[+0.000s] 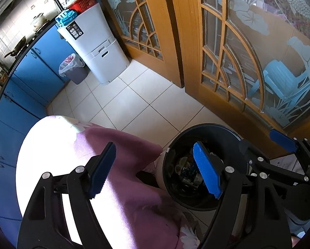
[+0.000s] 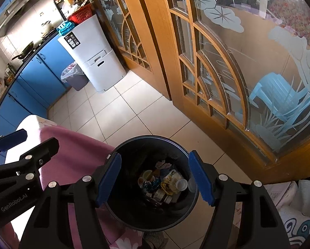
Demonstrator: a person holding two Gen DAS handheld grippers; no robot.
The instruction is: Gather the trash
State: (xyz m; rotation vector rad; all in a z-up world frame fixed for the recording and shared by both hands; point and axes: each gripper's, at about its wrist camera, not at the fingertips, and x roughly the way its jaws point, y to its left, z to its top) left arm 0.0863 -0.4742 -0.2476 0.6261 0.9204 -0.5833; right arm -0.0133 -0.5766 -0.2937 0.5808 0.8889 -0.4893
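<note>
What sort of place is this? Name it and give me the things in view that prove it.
Most likely a home kitchen. Blue cabinets run under a counter with a wok on it, against a tiled wall. A lined waste basket stands on the floor, and a black bin holds trash below the open right gripper.

Bin (image 2: 152,215) sits right under the right gripper (image 2: 155,179), trash (image 2: 165,183) inside it; cloth-covered table (image 2: 71,155) to its left, doors (image 2: 227,72) to the right, cabinets (image 2: 40,74) far ahead-left.
</note>
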